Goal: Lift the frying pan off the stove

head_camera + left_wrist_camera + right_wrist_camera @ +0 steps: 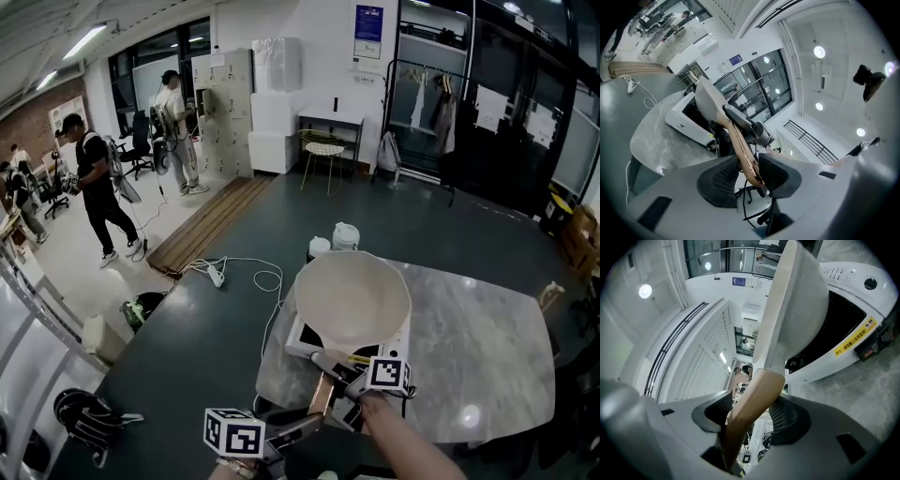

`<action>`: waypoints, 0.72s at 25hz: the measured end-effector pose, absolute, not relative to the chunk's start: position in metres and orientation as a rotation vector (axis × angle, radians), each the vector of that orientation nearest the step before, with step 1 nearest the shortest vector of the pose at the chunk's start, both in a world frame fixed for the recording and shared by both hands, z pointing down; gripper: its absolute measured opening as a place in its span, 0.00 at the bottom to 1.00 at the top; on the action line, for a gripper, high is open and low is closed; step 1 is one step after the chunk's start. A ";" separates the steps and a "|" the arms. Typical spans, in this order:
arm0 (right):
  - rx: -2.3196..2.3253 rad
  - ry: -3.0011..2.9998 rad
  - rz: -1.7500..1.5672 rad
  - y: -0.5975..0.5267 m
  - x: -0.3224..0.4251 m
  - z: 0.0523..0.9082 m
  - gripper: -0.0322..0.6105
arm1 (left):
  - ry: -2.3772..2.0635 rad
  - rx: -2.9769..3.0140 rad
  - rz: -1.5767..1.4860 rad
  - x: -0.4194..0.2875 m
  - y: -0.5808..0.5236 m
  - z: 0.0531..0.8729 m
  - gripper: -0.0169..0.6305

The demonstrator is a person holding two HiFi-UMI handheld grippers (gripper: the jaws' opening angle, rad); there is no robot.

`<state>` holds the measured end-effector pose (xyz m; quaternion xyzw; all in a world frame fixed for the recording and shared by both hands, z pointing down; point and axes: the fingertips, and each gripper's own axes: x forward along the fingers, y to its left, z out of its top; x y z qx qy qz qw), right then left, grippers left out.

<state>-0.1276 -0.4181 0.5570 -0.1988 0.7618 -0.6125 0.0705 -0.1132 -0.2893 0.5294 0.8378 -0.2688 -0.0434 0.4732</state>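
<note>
- Head view: the frying pan (352, 300) is seen over the stove (305, 339) on the table (478, 356), seemingly not yet raised.
- Left gripper view: the left tongs (750, 171) are clamped on the handle (740, 145) end.
- Right gripper view: the right tongs (750, 413) are closed on the handle, so only lifting is left.

Right hand-held gripper (750, 417): jaws set around the handle (757, 399) of the frying pan (799, 305). The tan handle runs up through the gap, filling it, and lies against both ribbed pads (787, 416). The pan's bowl is pale off-white with a speckled finish; its base faces the stove (862, 280). Contact between base and stove cannot be determined. The stove is white with a black top and a yellow label (855, 336) on its side. It rests on a grey marbled table (876, 394). The background is blurred.
</note>
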 end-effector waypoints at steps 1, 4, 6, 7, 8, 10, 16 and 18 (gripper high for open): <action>-0.592 2.287 -1.844 -0.417 -0.128 0.555 0.44 | -0.659 2.056 -0.107 -0.114 -0.289 0.529 0.25; -0.588 2.304 -1.823 -0.416 -0.130 0.546 0.42 | -0.676 2.088 -0.097 -0.117 -0.292 0.524 0.25; -0.603 2.321 -1.794 -0.419 -0.129 0.538 0.39 | -0.679 2.105 -0.103 -0.118 -0.296 0.518 0.25; -0.614 2.330 -1.782 -0.421 -0.129 0.534 0.39 | -0.674 2.107 -0.112 -0.117 -0.298 0.514 0.25; -0.620 2.337 -1.775 -0.423 -0.128 0.530 0.39 | -0.668 2.111 -0.117 -0.116 -0.299 0.510 0.25; -0.620 2.352 -1.763 -0.423 -0.127 0.522 0.40 | -0.656 2.126 -0.120 -0.112 -0.299 0.503 0.25; -0.633 2.412 -1.676 -0.423 -0.122 0.495 0.40 | -0.632 2.179 -0.154 -0.110 -0.299 0.483 0.25; -0.633 2.416 -1.655 -0.426 -0.121 0.484 0.40 | -0.629 2.202 -0.156 -0.109 -0.302 0.472 0.25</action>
